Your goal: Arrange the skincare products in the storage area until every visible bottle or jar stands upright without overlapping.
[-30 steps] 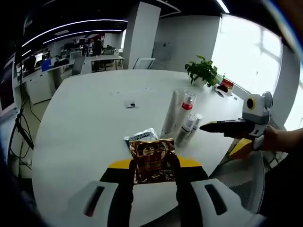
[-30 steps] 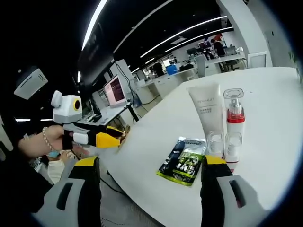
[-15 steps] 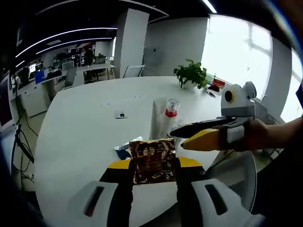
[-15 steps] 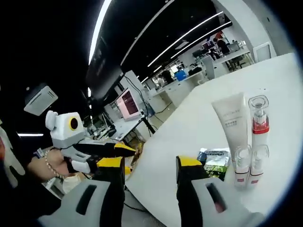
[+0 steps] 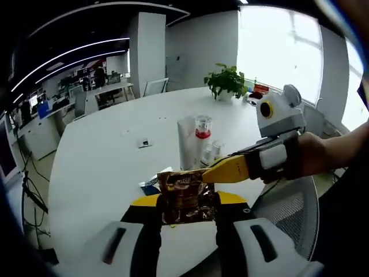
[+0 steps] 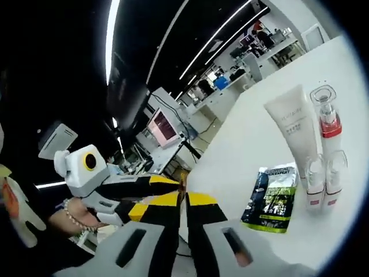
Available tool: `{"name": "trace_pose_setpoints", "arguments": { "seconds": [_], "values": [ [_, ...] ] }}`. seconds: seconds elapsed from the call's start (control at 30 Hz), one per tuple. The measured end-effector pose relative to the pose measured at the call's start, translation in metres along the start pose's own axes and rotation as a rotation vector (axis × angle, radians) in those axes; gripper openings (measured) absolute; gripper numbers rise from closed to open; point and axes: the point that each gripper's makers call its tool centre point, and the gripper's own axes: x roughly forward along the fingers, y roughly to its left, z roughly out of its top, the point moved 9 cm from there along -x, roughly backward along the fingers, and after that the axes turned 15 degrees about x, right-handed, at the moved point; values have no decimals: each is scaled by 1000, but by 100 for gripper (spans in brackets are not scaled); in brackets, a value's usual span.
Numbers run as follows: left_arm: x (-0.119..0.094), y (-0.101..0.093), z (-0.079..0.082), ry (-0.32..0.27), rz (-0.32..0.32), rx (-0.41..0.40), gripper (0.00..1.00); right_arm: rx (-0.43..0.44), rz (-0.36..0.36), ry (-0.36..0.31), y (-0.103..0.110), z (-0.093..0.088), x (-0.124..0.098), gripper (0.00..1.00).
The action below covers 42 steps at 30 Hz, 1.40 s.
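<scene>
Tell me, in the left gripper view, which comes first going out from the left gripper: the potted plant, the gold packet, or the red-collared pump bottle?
1. gold packet, clamped in the left gripper itself, at the near table edge.
2. red-collared pump bottle, mid-table beside a white tube.
3. potted plant, at the far edge by the window.

Large round white table (image 5: 104, 161), surface bare across most of the near and left side. Lying flat near the front edge: white tube (image 6: 295, 128), clear pump bottle with red collar (image 6: 326, 123) just beside it, two small clear bottles (image 6: 323, 180) side by side at their lower ends. Green sachet (image 6: 270, 190) flat beside the tube. Small dark-printed card (image 5: 143, 142) further in, well apart. Potted plant (image 5: 226, 83) and red items (image 5: 260, 89) at the far edge.
</scene>
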Motion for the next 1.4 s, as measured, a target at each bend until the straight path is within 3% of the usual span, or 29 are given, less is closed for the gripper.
{"name": "trace_pose_setpoints", "arguments": {
  "seconds": [0.4,0.7,1.07,1.4],
  "values": [
    [4,2,-3,-15,-26,-14,34,-17,-9,9,0,1,-1,1],
    [-1,10,-14,-45,-69,-123,35,1,-7,7,-7,5,-5,1],
    [-4,21,-33,-59,-127,-207,23,-1,-6,16,-1,7,-3,1],
    [-3,23,-35,-78,-143,-263,6,-16,-18,29,-2,8,4,1]
  ]
}}
